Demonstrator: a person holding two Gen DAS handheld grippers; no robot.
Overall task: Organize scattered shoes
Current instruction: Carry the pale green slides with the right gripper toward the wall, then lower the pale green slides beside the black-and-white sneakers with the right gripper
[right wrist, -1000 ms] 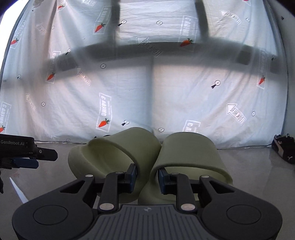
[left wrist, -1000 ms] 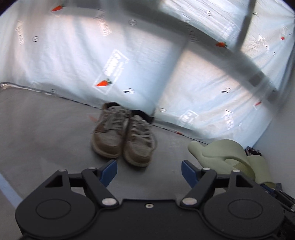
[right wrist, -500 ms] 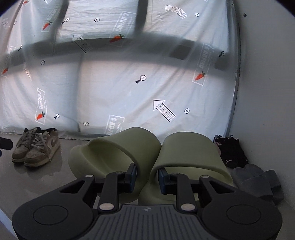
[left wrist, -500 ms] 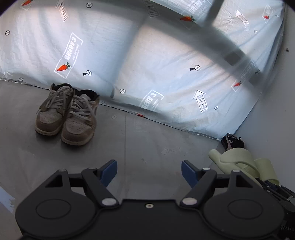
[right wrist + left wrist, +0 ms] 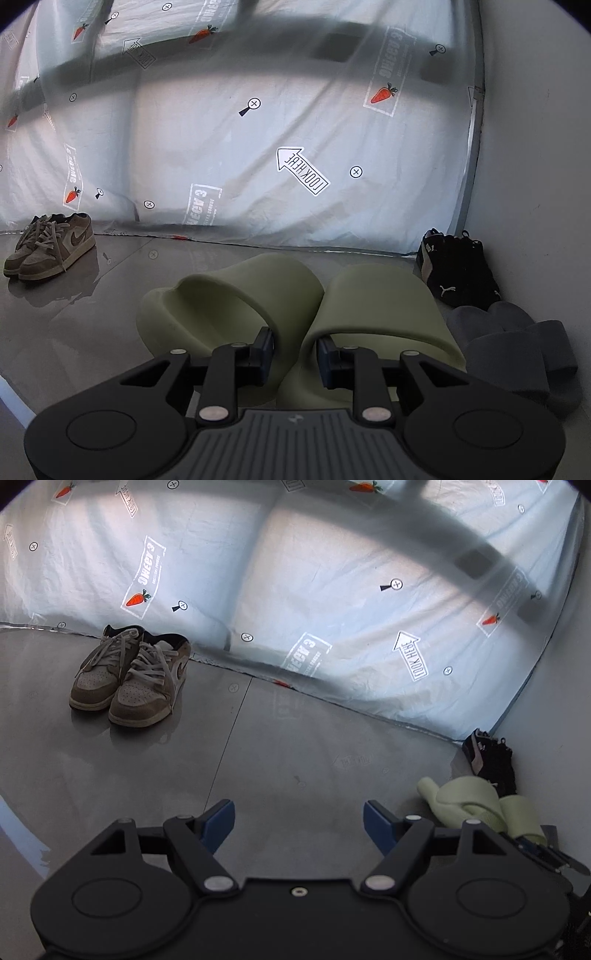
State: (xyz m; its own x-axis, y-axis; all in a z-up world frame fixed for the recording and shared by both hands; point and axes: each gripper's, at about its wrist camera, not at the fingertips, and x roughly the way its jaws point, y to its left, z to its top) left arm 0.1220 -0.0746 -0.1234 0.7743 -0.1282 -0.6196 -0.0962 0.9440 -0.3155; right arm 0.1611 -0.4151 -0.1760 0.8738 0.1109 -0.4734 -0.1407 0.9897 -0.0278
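Observation:
My right gripper (image 5: 294, 352) is shut on a pair of olive green slides (image 5: 258, 295), pinching their inner straps together above the grey floor. The same green slides (image 5: 476, 801) show at the lower right of the left wrist view. My left gripper (image 5: 298, 821) is open with nothing between its blue pads, over bare floor. A pair of tan sneakers (image 5: 133, 675) stands side by side against the sheet at the left; these tan sneakers (image 5: 51, 247) also appear far left in the right wrist view. Black sneakers (image 5: 458, 266) and grey slides (image 5: 517, 339) lie in the right corner.
A white printed sheet (image 5: 258, 147) hangs along the back, down to the floor. A white wall (image 5: 535, 166) closes the right side. The black sneakers (image 5: 489, 760) sit at that corner in the left wrist view. Bare grey floor (image 5: 295, 746) lies between the tan sneakers and the corner.
Both grippers have swung to the right. The tan sneakers slid to the left of both views, and the black sneakers and grey slides came into sight. The right gripper kept its grip on the green slides.

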